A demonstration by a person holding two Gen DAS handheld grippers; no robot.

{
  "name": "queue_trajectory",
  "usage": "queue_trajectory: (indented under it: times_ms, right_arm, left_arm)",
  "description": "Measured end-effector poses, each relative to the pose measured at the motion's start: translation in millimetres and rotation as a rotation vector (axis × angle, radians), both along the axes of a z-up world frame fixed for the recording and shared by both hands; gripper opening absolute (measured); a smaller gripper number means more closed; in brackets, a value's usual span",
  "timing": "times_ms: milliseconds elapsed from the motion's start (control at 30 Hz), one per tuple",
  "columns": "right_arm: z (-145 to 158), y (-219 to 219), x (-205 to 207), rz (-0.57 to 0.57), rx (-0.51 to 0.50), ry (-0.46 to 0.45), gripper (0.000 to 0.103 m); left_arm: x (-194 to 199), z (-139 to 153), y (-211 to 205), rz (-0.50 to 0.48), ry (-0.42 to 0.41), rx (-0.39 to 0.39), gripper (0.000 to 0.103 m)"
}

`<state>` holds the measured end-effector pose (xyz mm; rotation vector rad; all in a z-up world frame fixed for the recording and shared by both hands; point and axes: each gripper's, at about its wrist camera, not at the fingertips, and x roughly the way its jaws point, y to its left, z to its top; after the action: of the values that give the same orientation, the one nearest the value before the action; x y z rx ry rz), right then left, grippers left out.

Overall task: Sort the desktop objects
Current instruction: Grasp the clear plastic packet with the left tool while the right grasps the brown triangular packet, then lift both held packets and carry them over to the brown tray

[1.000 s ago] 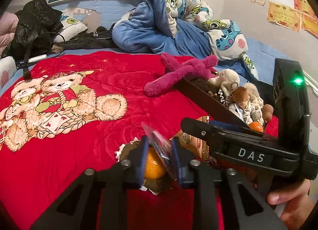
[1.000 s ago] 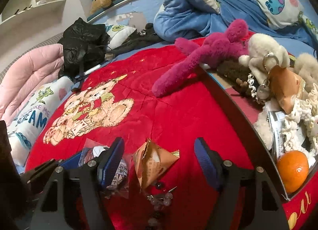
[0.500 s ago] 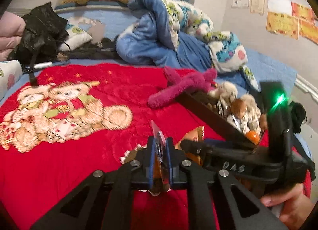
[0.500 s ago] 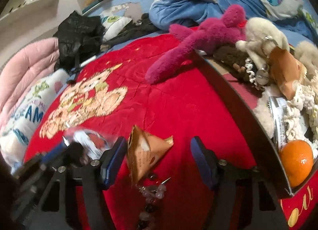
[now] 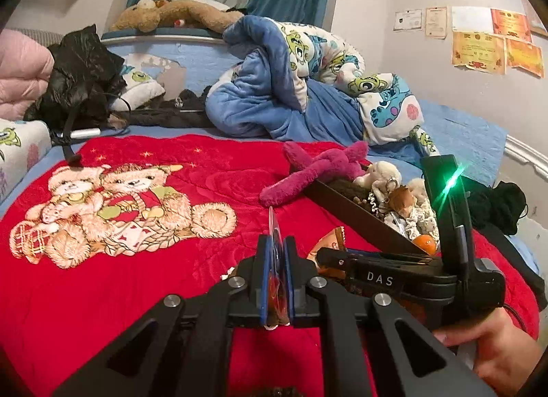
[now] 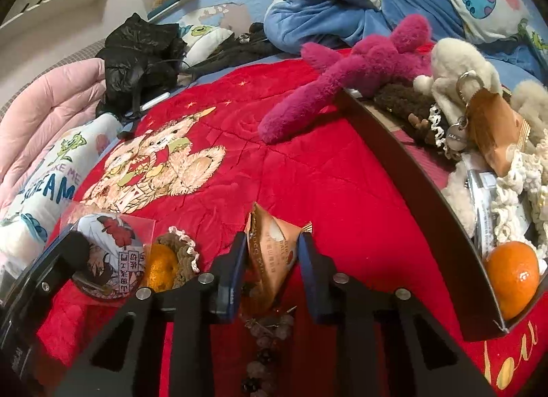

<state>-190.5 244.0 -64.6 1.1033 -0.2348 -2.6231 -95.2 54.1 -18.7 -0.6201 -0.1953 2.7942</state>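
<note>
Left gripper [image 5: 275, 260]: fingers [image 5: 263, 277] fully closed on the badge [image 5: 274, 243], a flat round pin in a clear sleeve, clamped edge-on so its plane runs straight ahead along the fingers and its top edge sticks up above them; in the right wrist view the badge [image 6: 109, 253] shows face-on at far left with the left gripper's tip over its lower edge. It looks clear of the bed [image 5: 137, 277], though I can't tell how far. Just beside it on the red cover: an orange [image 6: 161, 268] sitting in a lace-trimmed scrunchie [image 6: 185, 246], untouched. Right gripper [image 6: 272, 260]: fingers [image 6: 233, 270] have just been closing, now narrowed onto the snack pack [image 6: 274, 253], a tan pyramid-shaped pouch standing point-up between them; both pads appear to press its sides, left pad clearly, right pad at the crimped corner. Bead string [image 6: 263, 338] lies directly under the pack, running back toward the camera, so it may snag on lift. Key relation: the tray [image 6: 411, 171] lies to the right of both grippers, its dark wall running diagonally away, already holding plush toys, lace, keyring, another orange [image 6: 512, 277]. Right hand is nearer the tray; left one must cross over or behind it. Judgement: both picks look done, next is carry right and up over the tray wall.
</note>
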Motion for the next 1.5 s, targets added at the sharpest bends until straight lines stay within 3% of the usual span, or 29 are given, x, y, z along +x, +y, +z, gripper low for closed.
queue_trajectory:
  times_ms: [300,767,1167,1500]
  right_arm:
    - [9.9,17.2,7.4,-0.026,-0.100,0.026,0.027]
    - [30.9,26.5,34.3,-0.004,-0.105,0.067,0.027]
    - [46.4,84.2,63.5,-0.060,-0.136,0.093,0.027]
    - [61.0,170.3,107.1,-0.186,-0.121,0.134,0.027]
  left_arm:
    - [11.2,3.9,-7.3,0.032,-0.004,0.000,0.008]
    - [33.0,17.7,19.0,0.031,0.017,-0.065,0.008]
    - [47.8,27.3,90.5,-0.077,0.026,-0.040,0.008]
    - [65.9,29.8,172.2,-0.202,0.035,-0.023,0.008]
